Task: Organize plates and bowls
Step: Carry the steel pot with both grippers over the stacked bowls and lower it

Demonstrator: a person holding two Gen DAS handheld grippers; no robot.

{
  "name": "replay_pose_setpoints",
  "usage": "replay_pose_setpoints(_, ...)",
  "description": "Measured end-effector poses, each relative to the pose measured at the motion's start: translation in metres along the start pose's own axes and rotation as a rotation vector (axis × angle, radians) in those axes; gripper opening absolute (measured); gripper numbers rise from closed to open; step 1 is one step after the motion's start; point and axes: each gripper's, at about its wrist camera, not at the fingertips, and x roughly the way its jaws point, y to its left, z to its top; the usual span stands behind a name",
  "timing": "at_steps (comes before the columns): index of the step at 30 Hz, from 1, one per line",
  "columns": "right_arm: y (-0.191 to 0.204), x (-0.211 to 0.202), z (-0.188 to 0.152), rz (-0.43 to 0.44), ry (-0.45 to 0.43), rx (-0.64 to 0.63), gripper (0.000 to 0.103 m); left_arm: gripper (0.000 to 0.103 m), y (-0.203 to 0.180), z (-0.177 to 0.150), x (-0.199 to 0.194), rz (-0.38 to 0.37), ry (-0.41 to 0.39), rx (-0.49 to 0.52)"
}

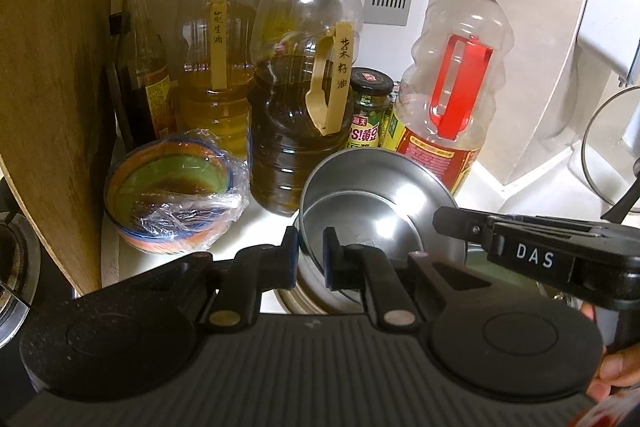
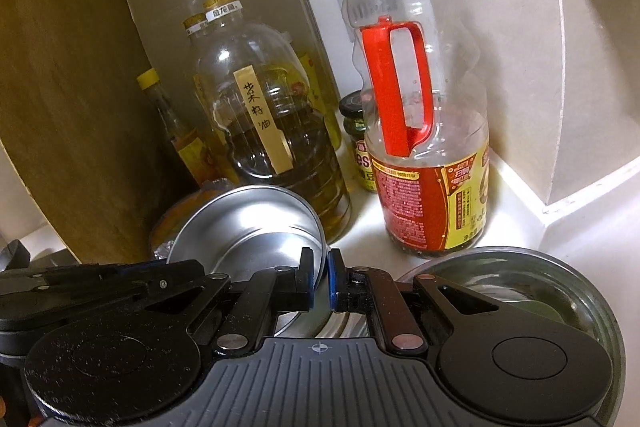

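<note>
From the left wrist camera, the left gripper (image 1: 312,251) is clamped on the near rim of a tilted, shiny steel bowl (image 1: 372,195), which sits above a stack of metal dishes half hidden beneath it. The right gripper (image 1: 520,239), marked "DAS", reaches in from the right. Behind stand a clear oil jug with a handwritten paper label (image 1: 296,107), a bottle with a red handle (image 1: 452,99) and a plastic-wrapped striped bowl (image 1: 172,195); a small jar's label is cut off.

From the right wrist camera, the right gripper (image 2: 320,279) pinches the steel bowl's (image 2: 256,227) rim. A round steel pot (image 2: 520,275) lies right, its contents hard to make out.
</note>
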Motion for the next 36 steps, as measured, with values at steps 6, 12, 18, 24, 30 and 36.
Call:
replay_pose_setpoints(6,-0.001,0.006,-0.002,-0.005,0.016,-0.003,0.007,0.010,0.001,-0.003,0.005,0.001,0.017,-0.006)
replay_pose_setpoints(12,-0.004,0.010,-0.003,-0.010,0.025,-0.003,0.007,0.010,0.001,-0.004,0.007,0.002,0.023,-0.002)
replay_pose_setpoints(18,-0.005,0.009,-0.003,-0.015,0.026,0.023,0.007,0.011,0.000,-0.005,0.006,0.002,0.014,0.005)
replay_pose_setpoints(24,-0.004,0.003,-0.005,-0.027,0.011,0.027,0.007,0.011,0.002,-0.006,0.000,0.008,0.000,0.018)
replay_pose_setpoints(30,-0.003,-0.008,-0.007,-0.020,0.007,0.043,0.007,0.018,0.004,-0.006,-0.015,-0.033,-0.006,0.003)
replay_pose_setpoints(36,0.002,-0.026,-0.015,-0.022,0.000,0.059,0.023,0.025,0.008,-0.013,-0.036,-0.073,0.014,-0.013)
